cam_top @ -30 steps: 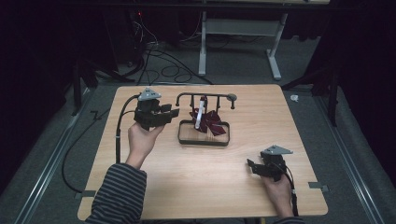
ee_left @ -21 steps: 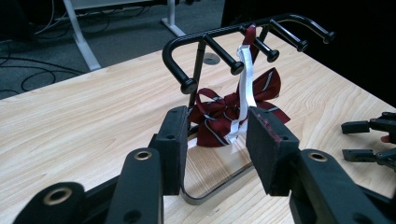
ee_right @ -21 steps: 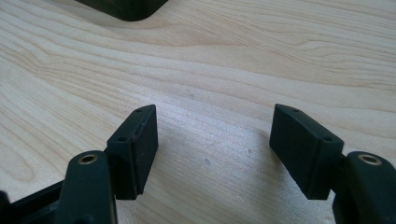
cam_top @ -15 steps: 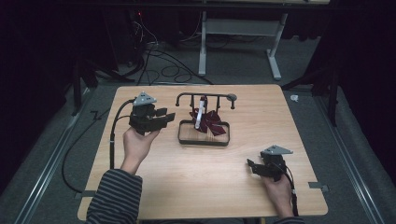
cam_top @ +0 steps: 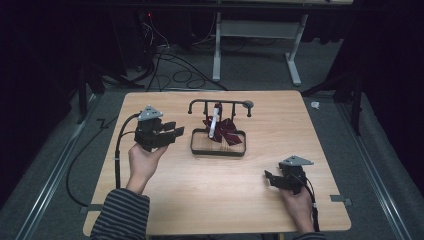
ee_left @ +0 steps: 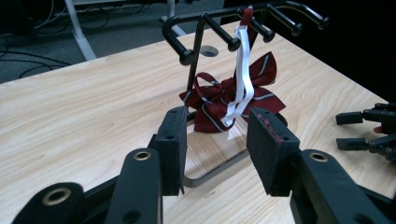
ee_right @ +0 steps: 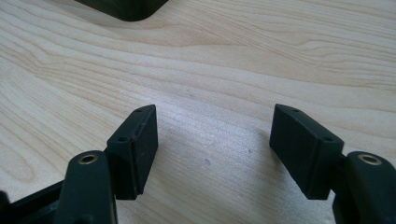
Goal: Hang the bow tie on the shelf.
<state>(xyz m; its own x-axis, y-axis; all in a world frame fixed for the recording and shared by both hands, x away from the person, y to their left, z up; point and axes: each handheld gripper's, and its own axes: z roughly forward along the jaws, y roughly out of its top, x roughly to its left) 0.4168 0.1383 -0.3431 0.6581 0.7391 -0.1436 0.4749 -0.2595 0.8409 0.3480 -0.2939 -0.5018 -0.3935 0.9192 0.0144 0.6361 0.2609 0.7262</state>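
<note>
A black rack with several pegs stands on a wooden base framed in black mid-table. A dark red striped bow tie lies on that base, and its white strap hangs from a peg. My left gripper is held above the table just left of the rack, open, aimed at the bow tie, with nothing between its pads. My right gripper rests low near the table's front right, open over bare wood.
The wooden table has bare room in front of the rack and at the right. A small hole sits in the tabletop behind the rack. Cables and a white desk frame are on the floor beyond.
My left gripper has moved back toward the person and slightly left, away from the rack, staying open. My right gripper has not moved.
</note>
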